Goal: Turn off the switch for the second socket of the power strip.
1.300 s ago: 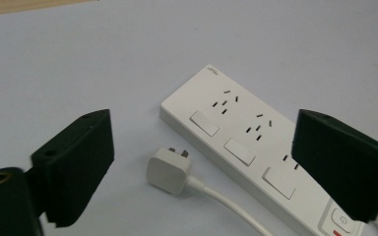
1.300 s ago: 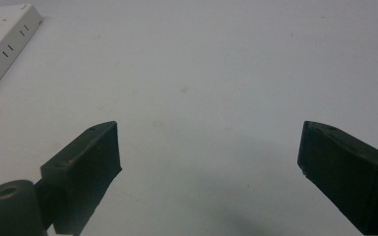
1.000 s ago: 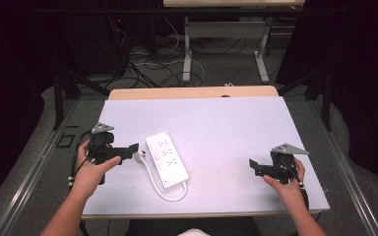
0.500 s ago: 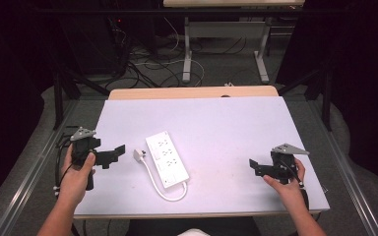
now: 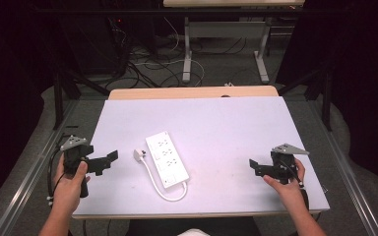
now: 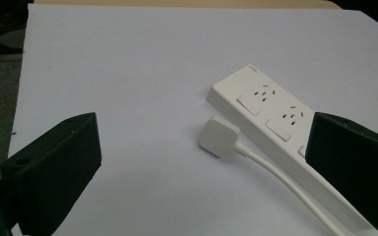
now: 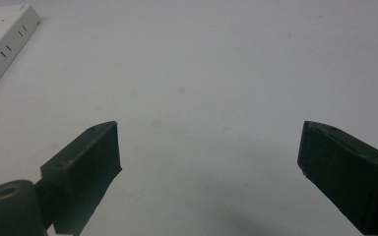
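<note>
White plug (image 6: pixel 218 135) lies dead ahead of our left gripper (image 6: pixel 197 162), strip (image 6: pixel 280 128) angling away rightward. Both grippers gape wide, empty; right gripper (image 7: pixel 206 167) sits well apart.

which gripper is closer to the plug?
The left gripper. It sits just left of the white plug, while the right gripper is across the table, beyond the power strip.

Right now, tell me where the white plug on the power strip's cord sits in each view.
High view: the white plug lies left of the power strip, between it and the left gripper.
Left gripper view: the plug lies centre frame, beside the strip's near long edge, between the open jaws.
Right gripper view: not in it; a corner of the strip at top left.
Shared landmark: the power strip.
</note>
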A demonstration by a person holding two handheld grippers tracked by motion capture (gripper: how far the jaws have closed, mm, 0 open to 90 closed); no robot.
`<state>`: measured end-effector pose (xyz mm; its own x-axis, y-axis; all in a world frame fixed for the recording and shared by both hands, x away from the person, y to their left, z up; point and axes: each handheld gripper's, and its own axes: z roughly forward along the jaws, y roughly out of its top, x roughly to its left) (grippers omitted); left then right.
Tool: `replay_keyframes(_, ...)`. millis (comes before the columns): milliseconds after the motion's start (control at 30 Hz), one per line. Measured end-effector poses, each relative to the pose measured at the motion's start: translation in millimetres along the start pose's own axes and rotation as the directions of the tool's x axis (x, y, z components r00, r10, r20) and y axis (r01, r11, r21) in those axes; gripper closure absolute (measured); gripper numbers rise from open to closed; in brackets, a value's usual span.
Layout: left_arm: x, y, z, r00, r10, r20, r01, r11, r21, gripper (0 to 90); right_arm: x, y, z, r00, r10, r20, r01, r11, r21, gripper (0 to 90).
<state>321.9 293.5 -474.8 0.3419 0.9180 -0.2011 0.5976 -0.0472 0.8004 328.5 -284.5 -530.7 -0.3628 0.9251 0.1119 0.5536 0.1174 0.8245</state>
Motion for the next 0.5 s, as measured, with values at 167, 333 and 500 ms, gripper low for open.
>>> replay_keyframes(167, 5.7, -9.8, 1.2, 0.9999, -0.016, -0.003, 0.016, 0.9999, -0.005, 0.6, -0.3, 0.0, 0.2, 1.0000, -0.004, 0.000, 0.004, 1.000, 0.000, 8.5)
replay_keyframes(333, 9.5, -20.7, 5.3, 0.9996, -0.026, -0.011, 0.026, 0.9997, -0.001, 0.6, -0.1, -0.1, 0.4, 1.0000, -0.001, 0.002, 0.001, 1.000, -0.001, 8.5)
replay_keyframes(500, 13.9, -30.2, 10.7, 0.9993, -0.033, -0.019, 0.033, 0.9994, 0.002, 0.6, 0.2, -0.2, 0.6, 1.0000, 0.003, 0.001, -0.003, 1.000, 0.001, 8.5)
